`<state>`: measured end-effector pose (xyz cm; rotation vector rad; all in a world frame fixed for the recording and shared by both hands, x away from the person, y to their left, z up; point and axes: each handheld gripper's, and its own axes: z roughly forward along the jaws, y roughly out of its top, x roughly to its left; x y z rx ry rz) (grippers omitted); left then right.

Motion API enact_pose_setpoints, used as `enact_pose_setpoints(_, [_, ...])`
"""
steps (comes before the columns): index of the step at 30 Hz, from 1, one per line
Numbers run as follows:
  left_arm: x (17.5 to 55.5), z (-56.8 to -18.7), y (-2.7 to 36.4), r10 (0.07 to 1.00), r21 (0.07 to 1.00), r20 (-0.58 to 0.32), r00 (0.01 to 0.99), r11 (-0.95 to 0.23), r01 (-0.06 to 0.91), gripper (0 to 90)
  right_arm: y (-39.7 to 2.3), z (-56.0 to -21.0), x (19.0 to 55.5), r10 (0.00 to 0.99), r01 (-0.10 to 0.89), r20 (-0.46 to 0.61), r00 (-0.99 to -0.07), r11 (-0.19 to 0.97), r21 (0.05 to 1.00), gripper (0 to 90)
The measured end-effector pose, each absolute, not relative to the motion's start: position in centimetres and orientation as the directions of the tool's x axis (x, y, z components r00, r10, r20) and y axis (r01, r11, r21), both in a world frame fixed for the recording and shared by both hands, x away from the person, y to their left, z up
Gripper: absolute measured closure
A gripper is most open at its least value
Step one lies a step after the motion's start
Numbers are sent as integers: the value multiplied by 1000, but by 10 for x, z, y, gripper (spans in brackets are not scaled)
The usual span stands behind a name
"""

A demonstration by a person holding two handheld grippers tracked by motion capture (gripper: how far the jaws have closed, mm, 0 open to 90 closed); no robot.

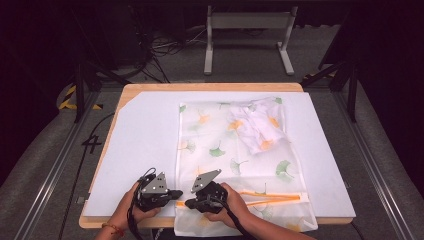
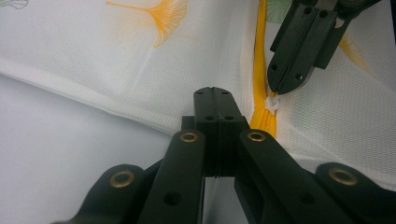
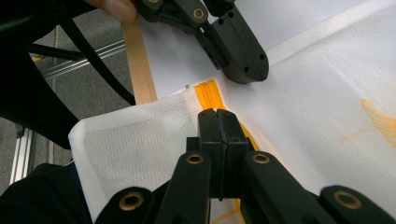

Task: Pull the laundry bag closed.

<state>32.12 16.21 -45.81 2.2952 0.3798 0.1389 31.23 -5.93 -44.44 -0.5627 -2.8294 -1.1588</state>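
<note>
A white mesh bag (image 1: 220,145) printed with green and orange leaves lies flat on the white board, with a crumpled white garment (image 1: 257,125) inside its far right part. Its yellow zipper (image 1: 270,197) runs along the near end. My left gripper (image 1: 179,193) is shut, its tip on the bag's edge (image 3: 280,60) beside the zipper's end (image 3: 208,91). My right gripper (image 1: 188,203) faces it from the right, shut on the white zipper pull (image 2: 272,103). In the left gripper view, my own jaws (image 2: 212,93) sit closed on the mesh just left of the zipper (image 2: 259,70).
The white board (image 1: 145,130) lies on a wooden table (image 1: 210,86), and the bag's near end hangs over the front edge. A grey metal stand (image 1: 247,22) and loose cables (image 1: 160,47) sit on the floor beyond. Rails (image 1: 50,170) run along both sides.
</note>
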Motion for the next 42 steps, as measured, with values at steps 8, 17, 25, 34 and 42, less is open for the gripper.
enact_pose_setpoints(8, [322, -459, 163, 311, 733, -29, 950, -639, 231, 900, -64, -440, 312, 319, 335, 152, -935, 665, 668, 900])
enact_pose_setpoints(17, [323, -459, 163, 310, 733, -32, 950, -639, 233, 900, -66, -437, 311, 311, 320, 137, -940, 674, 665, 900])
enact_pose_setpoints(25, [323, -459, 163, 311, 734, -36, 950, -636, 236, 900, -74, -434, 312, 319, 326, 136, -938, 676, 661, 900])
enact_pose_setpoints(34, [323, -459, 163, 311, 734, -36, 950, -636, 236, 900, -85, -432, 312, 336, 341, 142, -931, 665, 665, 900])
enact_pose_setpoints(42, [323, -459, 163, 311, 735, -39, 949, -635, 239, 900, -92, -431, 310, 339, 342, 141, -930, 665, 663, 900])
